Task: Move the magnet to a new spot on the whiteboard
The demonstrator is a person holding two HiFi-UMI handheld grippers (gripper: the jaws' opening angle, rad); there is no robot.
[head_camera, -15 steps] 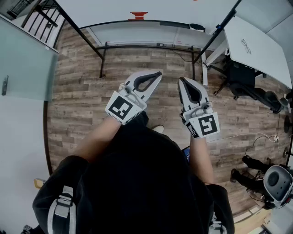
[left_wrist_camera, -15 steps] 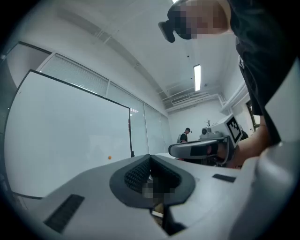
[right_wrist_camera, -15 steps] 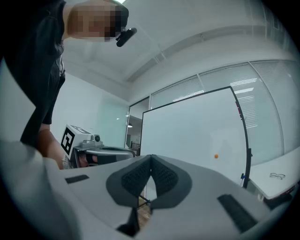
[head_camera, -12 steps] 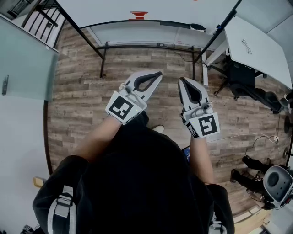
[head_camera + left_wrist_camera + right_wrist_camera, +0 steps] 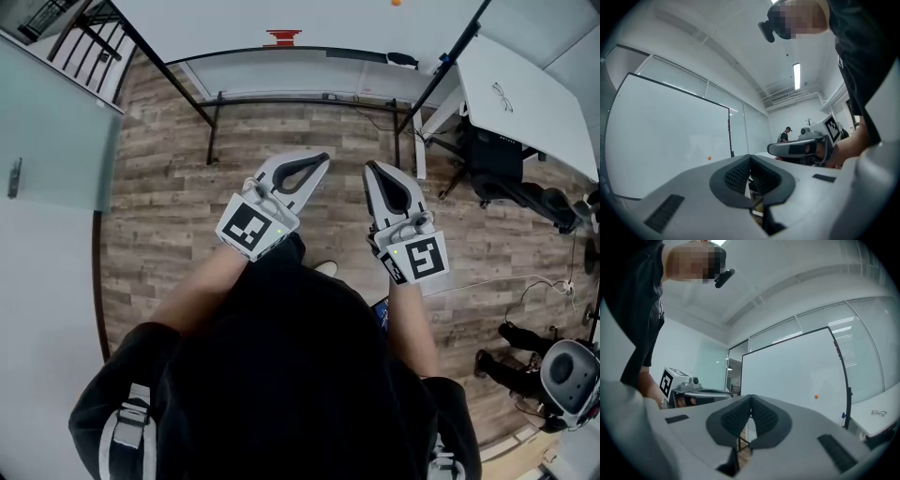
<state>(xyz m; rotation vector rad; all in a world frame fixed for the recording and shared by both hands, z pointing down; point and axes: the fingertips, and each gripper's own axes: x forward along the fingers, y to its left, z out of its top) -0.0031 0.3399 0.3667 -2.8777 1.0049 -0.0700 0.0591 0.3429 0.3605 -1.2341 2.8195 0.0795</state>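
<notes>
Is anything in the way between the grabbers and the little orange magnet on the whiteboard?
No, nothing visible is. The orange magnet sits on the whiteboard ahead. Only open wood floor lies between the board and the left gripper and right gripper. Both are shut and empty.

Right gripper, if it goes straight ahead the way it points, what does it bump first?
Probably the whiteboard, near its left edge; nothing shows between it and the right gripper. The orange magnet sits off to the side.
</notes>
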